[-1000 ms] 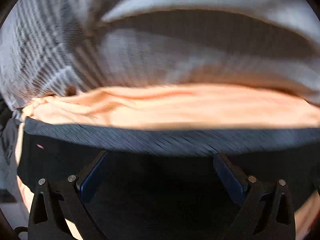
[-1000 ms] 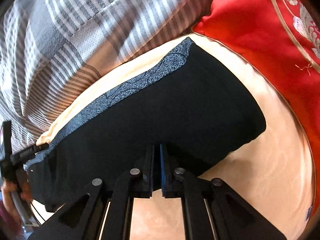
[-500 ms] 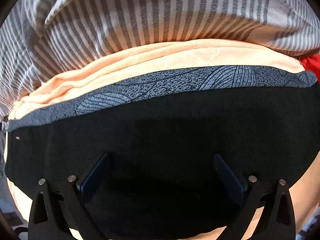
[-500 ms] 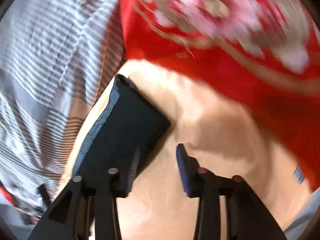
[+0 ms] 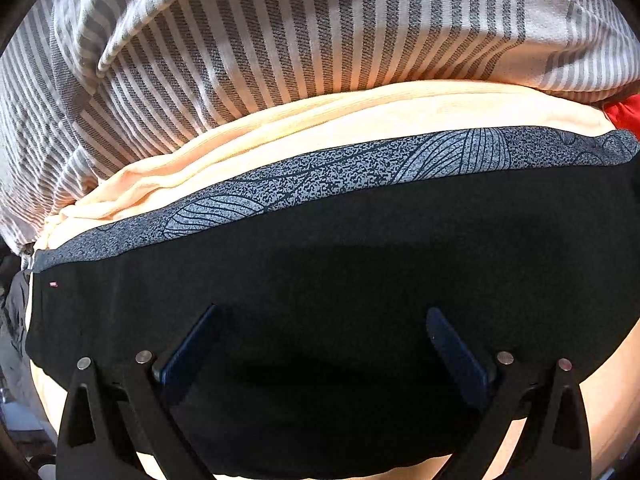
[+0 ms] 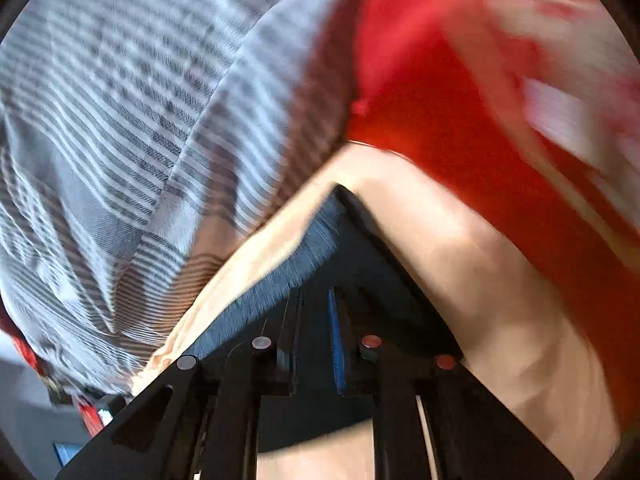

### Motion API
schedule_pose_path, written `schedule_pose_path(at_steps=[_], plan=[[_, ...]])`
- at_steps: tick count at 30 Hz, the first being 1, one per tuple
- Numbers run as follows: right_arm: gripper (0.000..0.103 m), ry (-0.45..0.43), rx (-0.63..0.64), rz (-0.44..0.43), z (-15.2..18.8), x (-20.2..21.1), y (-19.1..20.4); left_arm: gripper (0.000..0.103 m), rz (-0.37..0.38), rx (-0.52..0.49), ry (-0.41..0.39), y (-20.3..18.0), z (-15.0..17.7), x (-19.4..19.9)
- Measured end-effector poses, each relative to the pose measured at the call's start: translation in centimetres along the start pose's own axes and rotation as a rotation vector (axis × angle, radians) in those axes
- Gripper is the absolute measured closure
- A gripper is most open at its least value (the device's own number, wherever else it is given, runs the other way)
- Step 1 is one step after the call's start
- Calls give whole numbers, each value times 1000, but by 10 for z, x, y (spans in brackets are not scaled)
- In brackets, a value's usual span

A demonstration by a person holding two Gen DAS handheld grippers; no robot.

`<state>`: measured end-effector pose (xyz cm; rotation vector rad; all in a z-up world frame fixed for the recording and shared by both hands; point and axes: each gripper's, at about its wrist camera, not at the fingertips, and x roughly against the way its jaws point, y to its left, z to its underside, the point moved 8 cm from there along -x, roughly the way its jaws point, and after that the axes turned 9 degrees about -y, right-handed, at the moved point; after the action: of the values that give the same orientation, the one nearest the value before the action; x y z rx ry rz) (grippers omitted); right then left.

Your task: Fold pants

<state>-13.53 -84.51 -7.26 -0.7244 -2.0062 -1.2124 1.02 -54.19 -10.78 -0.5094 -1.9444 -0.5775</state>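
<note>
Because my left claw (image 5: 320, 356) stands with its fingers wide apart over the pants (image 5: 320, 280) and grips nothing, the main risk on the left side is that the folded cloth is unsecured: any drag from the other hand could slide or skew the stack on the smooth peach sheet (image 5: 360, 120). The pants lie flat on that sheet as a dark folded block, their grey patterned band (image 5: 360, 168) along the far edge, and the striped blanket (image 5: 280, 40) lies bunched just beyond. A second risk, in my judgement, is that the blanket's near edge gets caught up if the next fold is thrown too far. My left claw is held low and near, pointed across the pants toward the blanket, both fingers above the black cloth; whether the pads touch it I cannot tell.

On the right, the view is blurred by motion. My right claw (image 6: 314, 328) shows its fingers close but with a narrow gap between them, and dark cloth (image 6: 360, 248) lies at and past the tips; whether any fabric is pinched I cannot tell. If it closes on only the top layer, I judge the fold would peel open. It points along the pants' right end toward the far corner, with the red cushion (image 6: 460, 100) close on the right. A wide swing there could snag the cushion.
</note>
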Motion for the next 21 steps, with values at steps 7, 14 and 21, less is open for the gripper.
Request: schedule_pose_path(at_steps=[7,14,21], plan=[[73,-68,-156,-58,4,33,-15,0,4,-1,-10,3,-2,-7],[45,6,-459,-239,90,58,-42,0,9,-19,16,-6,-15,12],[46,0,-427,-322,97,33,-29,0,58,-69,9,-44,-27,9]])
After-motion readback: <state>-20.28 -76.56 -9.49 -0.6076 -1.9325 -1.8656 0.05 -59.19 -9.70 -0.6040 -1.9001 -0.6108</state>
